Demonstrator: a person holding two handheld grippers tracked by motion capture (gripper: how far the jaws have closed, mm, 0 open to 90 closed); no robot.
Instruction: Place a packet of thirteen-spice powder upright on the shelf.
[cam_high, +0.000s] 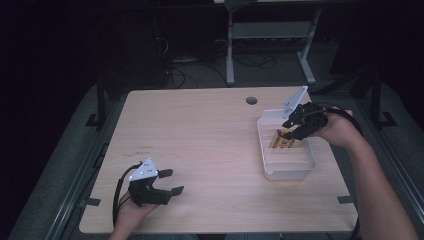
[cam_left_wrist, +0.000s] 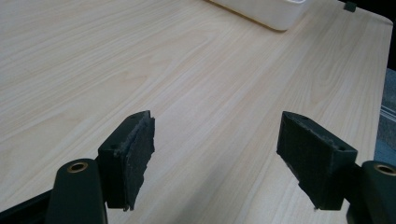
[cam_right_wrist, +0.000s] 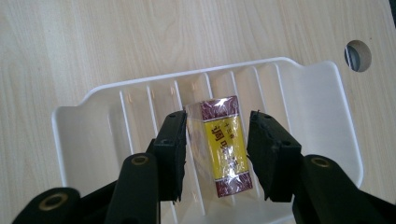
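A small yellow and dark red packet in clear wrap (cam_right_wrist: 226, 149) lies on the ribs of a white ribbed tray (cam_right_wrist: 317, 93). In the right gripper view my right gripper (cam_right_wrist: 218, 116) hangs over it, one jaw on each side of the packet with a thin gap at each pad, open. The high view shows this gripper (cam_high: 292, 131) over the far half of the tray (cam_high: 290, 172) at the table's right, with the packet (cam_high: 282, 140) below it. My left gripper (cam_high: 172, 181) rests near the front left edge, open with nothing between its fingers (cam_left_wrist: 135, 149).
The light wooden table (cam_high: 210, 140) has a round cable hole (cam_high: 251, 100) at the back, left of the tray's far end. A corner of the tray (cam_left_wrist: 266, 11) shows far off in the left gripper view. Behind the table stand desk legs and cables on a dark floor.
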